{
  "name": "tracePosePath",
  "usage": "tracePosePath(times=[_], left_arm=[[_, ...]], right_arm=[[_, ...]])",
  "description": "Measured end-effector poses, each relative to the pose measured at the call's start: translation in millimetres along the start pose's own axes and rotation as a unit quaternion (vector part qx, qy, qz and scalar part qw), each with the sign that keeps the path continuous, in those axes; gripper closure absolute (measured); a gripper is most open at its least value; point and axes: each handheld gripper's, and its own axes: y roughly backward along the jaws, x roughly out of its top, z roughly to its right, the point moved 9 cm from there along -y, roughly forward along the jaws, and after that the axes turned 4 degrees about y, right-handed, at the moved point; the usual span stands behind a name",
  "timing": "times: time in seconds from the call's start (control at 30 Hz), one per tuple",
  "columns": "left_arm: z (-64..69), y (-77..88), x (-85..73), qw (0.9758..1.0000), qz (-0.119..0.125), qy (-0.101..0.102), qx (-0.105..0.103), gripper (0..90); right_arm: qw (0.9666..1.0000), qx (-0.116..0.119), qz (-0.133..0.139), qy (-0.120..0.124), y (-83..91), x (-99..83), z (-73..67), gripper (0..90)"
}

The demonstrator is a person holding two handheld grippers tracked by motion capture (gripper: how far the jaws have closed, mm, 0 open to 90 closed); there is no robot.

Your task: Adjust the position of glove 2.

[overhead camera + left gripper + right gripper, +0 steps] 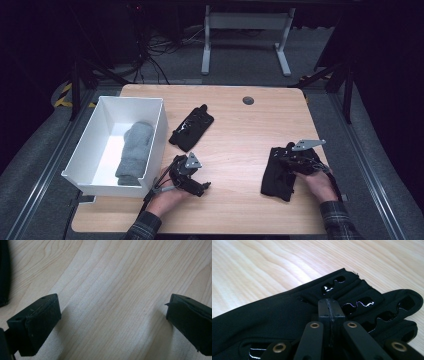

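Right hand-held gripper (292, 161) at the near right of the bench (240, 140), jaws clenched together on the fabric of a black glove (278, 176). In the right gripper view, jaws [no gap visible] pressed tight against each other over the black glove (274, 315), a pinch of cloth bunched at their tips. Glossy wavy grip strips along the glove's fingers, which spread off to the right of the jaws in that view. Glove lying flat on the wood, near the right edge, partly under the gripper and the right hand (320, 182). Plaid sleeve cuff (340, 215) coming in from the near edge.

Left hand-held gripper (192, 175) released, jaws standing wide apart in the left gripper view, with bare wood grain of the bench (112, 290) between them and nothing gripped. Resting low over the bench at the near left, just beside the near right corner of a white bin (157, 145). Left hand (167, 192) behind it, touching no glove.

Second black glove (191, 127) lying well apart from the first, toward the middle left of the bench, just right of the bin's right wall, tilted diagonally. Dark edge at the far left of the left gripper view, too little to tell what.

Inside the white bin, a grey glove or sock-like knit piece (135, 152), lying lengthwise along the bottom. Small round grommet (248, 100) at the far middle of the bench.
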Motion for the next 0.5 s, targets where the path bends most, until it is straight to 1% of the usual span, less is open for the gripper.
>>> tracePosePath(times=[0.03,0.17,0.3,0.4,0.5], left_arm=[[0.0,0.0,0.0,1.0000,0.000,0.000,0.000,0.0],[0.0,-0.2,0.2,1.0000,0.000,0.000,-0.001,0.0],[0.1,-0.2,0.2,1.0000,0.000,-0.001,-0.001,0.0],[0.0,-0.2,0.2,1.0000,0.000,-0.001,-0.001,0.0],[0.0,-0.2,0.3,1.0000,0.000,-0.001,0.000,0.0]], right_arm=[[1.0000,0.003,0.000,0.002,-0.7,0.8,-2.8,90.0],[0.9995,0.020,0.000,0.023,-4.1,5.1,-17.9,90.0],[0.9983,0.040,0.002,0.042,-6.9,8.7,-32.9,90.0],[0.9965,0.058,0.003,0.060,-9.0,11.3,-44.1,90.0],[0.9937,0.080,0.003,0.079,-10.8,13.8,-57.8,90.0]])
